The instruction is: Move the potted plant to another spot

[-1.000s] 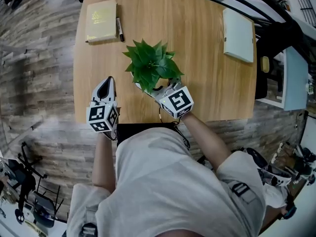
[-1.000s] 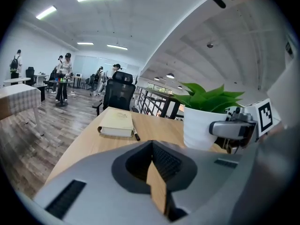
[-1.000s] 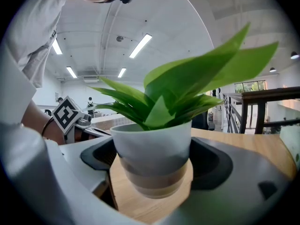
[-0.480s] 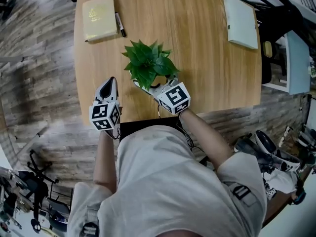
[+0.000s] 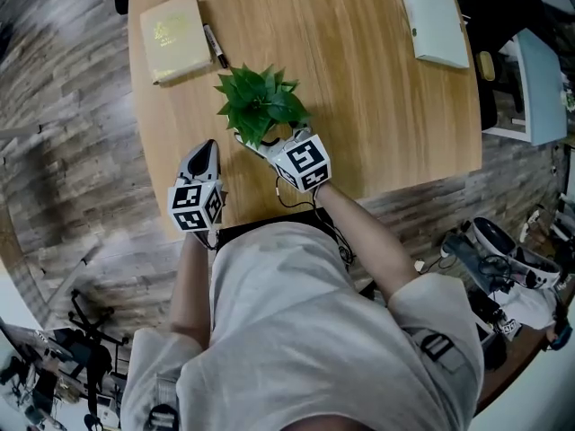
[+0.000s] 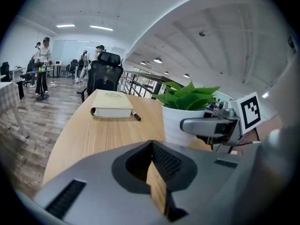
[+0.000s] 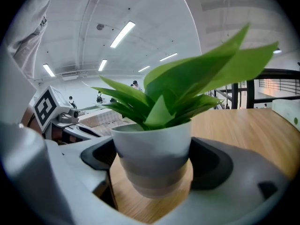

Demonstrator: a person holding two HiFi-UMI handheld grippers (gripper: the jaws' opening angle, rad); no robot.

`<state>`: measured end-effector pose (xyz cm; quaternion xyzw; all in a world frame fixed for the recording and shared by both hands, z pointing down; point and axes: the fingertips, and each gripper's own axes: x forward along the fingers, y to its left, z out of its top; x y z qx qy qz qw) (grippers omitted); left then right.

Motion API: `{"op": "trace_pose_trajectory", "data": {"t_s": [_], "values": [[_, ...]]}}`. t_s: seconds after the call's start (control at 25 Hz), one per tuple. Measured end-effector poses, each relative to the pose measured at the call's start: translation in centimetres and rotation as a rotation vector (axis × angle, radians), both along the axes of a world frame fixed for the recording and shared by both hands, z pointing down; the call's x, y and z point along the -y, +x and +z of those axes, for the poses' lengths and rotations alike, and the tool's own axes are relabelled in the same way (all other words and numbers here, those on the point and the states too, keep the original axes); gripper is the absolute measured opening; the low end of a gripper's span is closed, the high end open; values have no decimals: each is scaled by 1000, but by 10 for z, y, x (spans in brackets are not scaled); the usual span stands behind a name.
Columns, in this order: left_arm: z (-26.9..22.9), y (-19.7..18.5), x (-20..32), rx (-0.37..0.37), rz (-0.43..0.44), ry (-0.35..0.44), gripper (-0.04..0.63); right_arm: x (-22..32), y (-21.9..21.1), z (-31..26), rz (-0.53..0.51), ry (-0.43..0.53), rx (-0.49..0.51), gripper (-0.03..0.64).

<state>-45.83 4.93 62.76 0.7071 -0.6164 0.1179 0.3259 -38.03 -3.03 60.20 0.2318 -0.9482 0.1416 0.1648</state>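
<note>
Between the 2 jaws of the right gripper [image 5: 272, 145] stands the potted plant [image 5: 259, 104], with 1 jaw pressed to each side of its white pot [image 7: 152, 158]. The pot is upright and filled by a tuft of broad green leaves [image 7: 178, 88] that spread past its rim. From above the foliage hides the pot, and no view shows whether its base touches the wooden table [image 5: 359, 106].

The plant sits in the near-left part of the table, close to the person's body. Just to its left, at the table's near edge, the left gripper [image 5: 206, 149] has its jaws drawn together with nothing between them, leaving only a thin slit.

Farther back, at the far-left corner, lies a cream book [image 5: 171, 36] with a dark pen [image 5: 216, 47] just beside it. A pale notebook [image 5: 434, 21] lies at the far-right corner, well apart from the plant.
</note>
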Motion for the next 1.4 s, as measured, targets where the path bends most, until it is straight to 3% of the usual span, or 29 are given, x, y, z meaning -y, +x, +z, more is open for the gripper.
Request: {"op": "trace_pose_trajectory", "data": {"t_s": [0.6, 1.4], "values": [[16, -21, 6, 24, 54, -24, 12, 35, -37, 27, 33, 3, -38, 488], [22, -44, -8, 6, -4, -48, 12, 60, -68, 39, 52, 12, -43, 491]]}}
